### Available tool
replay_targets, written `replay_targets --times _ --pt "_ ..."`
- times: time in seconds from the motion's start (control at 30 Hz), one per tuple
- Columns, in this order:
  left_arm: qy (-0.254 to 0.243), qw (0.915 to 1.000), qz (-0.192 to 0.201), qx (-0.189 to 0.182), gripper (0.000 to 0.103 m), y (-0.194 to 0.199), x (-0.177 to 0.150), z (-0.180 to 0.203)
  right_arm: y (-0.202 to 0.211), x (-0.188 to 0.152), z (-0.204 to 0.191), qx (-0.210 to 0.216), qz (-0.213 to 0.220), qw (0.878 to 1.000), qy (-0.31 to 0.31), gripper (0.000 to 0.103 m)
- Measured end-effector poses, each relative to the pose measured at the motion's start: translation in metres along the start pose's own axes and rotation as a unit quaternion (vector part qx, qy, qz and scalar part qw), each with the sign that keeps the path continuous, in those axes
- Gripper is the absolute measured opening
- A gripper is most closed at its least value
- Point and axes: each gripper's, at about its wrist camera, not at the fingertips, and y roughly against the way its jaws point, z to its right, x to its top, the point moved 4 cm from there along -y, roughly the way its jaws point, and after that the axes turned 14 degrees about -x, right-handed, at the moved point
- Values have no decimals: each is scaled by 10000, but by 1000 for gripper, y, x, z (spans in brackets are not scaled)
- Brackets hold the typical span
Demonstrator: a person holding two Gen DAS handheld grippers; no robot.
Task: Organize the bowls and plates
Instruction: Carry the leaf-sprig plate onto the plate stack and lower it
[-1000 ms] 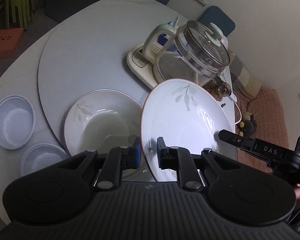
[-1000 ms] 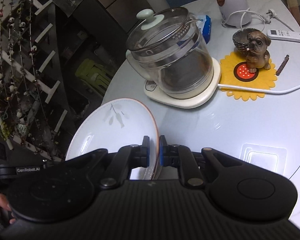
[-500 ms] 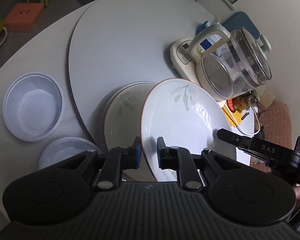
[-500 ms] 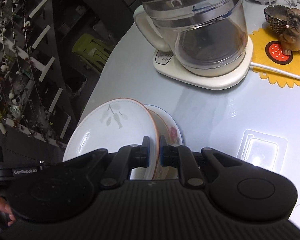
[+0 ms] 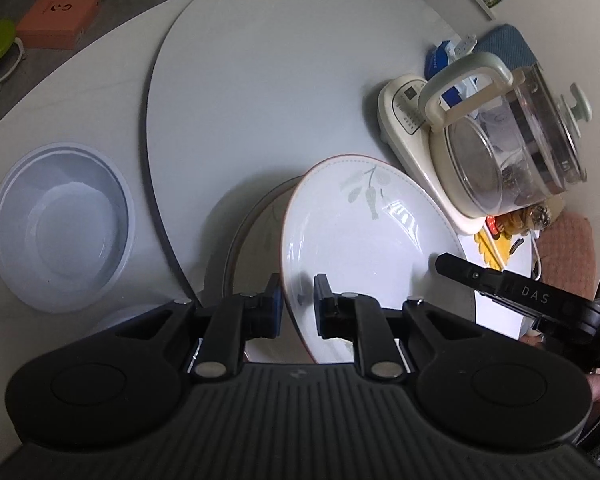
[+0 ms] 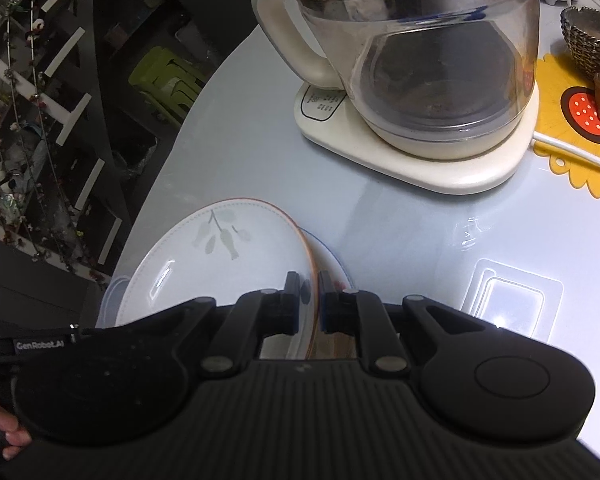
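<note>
A white plate with a grey leaf motif and an orange rim (image 5: 364, 240) (image 6: 220, 264) hangs tilted between both grippers. My left gripper (image 5: 296, 296) is shut on its near rim. My right gripper (image 6: 309, 292) is shut on the opposite rim, and one of its fingers (image 5: 480, 276) shows at the plate's right side. Just under the held plate lies a second leaf-patterned dish (image 5: 256, 232) on the turntable's edge. From the right wrist that lower dish (image 6: 332, 260) shows a blue rim and a red mark. Whether the two dishes touch is hidden.
A grey turntable (image 5: 280, 80) covers the table's middle. A glass kettle on a cream base (image 5: 500, 148) (image 6: 412, 52) stands close behind the plates. A white plastic bowl (image 5: 60, 224) sits left, a second one (image 5: 136, 314) mostly hidden. A yellow mat (image 6: 568, 148) lies right.
Both grippers have sunk with the plate toward the table and over the lower dish. The kettle now looms larger in the right wrist view.
</note>
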Motion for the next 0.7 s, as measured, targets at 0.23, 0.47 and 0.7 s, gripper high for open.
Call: replay_targets --times 0.23,0.47,0.7 --pt "-60 9999 -148 43 18 -11 0 1 -4 0 7 -59 13 9999 -117 12" --pt "-165 9991 -267 268 18 -14 -3 -1 -8 0 -1 -145 62 9998 82 13" --pt "-64 9988 -355 335 19 -12 -5 -10 -9 -3 -14 -269 136 9987 402 13"
